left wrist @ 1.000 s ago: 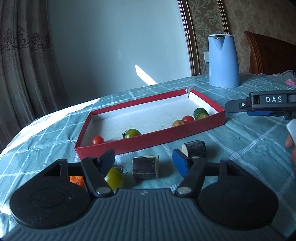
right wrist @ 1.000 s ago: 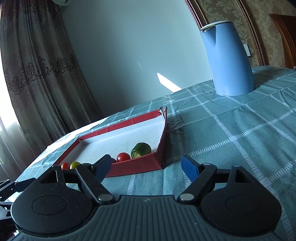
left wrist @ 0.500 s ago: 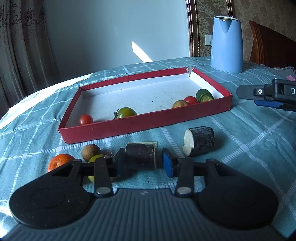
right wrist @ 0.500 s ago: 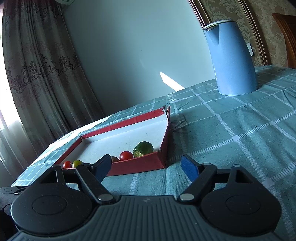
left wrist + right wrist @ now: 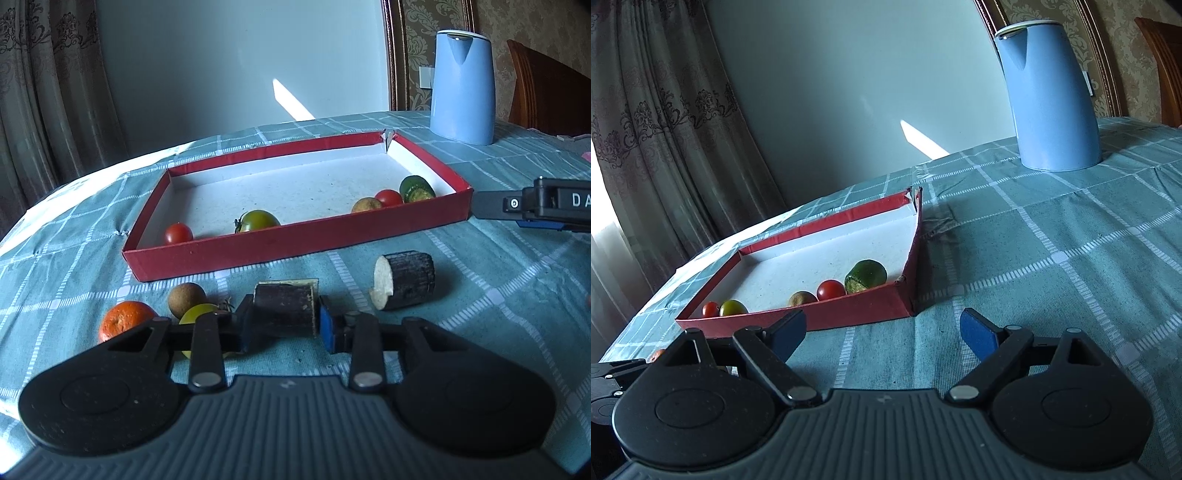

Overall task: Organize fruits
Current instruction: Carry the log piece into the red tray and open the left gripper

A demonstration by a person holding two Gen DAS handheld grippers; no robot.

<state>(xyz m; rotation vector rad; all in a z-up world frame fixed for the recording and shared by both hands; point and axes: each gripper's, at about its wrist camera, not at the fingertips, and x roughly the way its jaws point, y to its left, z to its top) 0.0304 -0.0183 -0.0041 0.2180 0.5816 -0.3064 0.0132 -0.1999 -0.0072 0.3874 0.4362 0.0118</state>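
My left gripper is shut on a dark sugarcane piece low over the cloth, in front of the red tray. A second sugarcane piece lies to its right. An orange, a brown longan and a yellow-green tomato lie to its left. The tray holds a red tomato, a green tomato, a brown fruit, another red tomato and a green cucumber piece. My right gripper is open and empty beside the tray's right corner.
A blue kettle stands at the back right of the checked teal tablecloth. A wooden chair is behind it. Curtains hang at the left. The right gripper's side shows at the right edge of the left wrist view.
My left gripper has moved in around the near sugarcane piece and closed on it. The right gripper has stayed open and shifted only slightly.
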